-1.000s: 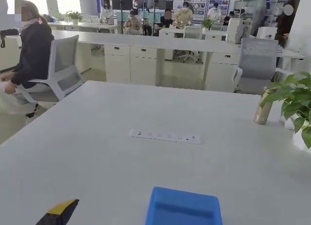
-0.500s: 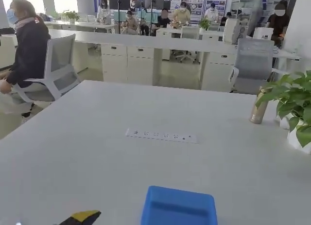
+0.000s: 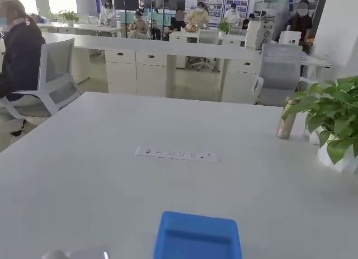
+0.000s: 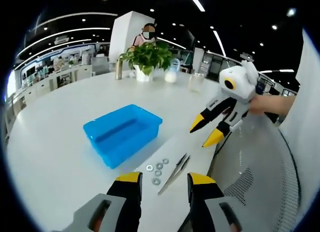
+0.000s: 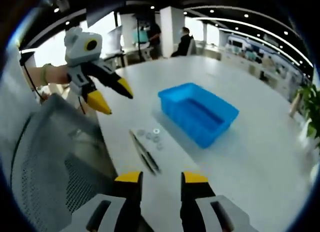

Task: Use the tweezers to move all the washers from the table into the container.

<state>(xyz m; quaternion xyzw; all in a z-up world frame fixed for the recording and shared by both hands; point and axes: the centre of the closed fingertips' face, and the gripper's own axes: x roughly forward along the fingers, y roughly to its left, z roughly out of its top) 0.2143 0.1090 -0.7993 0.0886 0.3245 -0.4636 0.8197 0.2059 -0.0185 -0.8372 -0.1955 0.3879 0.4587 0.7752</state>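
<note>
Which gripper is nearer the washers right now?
Left, it seems. In its own view the washers lie just past the tips of the left gripper; the right gripper has them farther ahead, beyond the tweezers.

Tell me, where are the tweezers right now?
In the left gripper view, the tweezers lie on the white table just right of the washers, nearer than the blue container.

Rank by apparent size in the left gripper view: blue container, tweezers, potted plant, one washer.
1. blue container, clearly the largest.
2. potted plant. It stands much farther back, so this rank against the tweezers holds only for apparent size.
3. tweezers, long but thin.
4. washer, the smallest.
</note>
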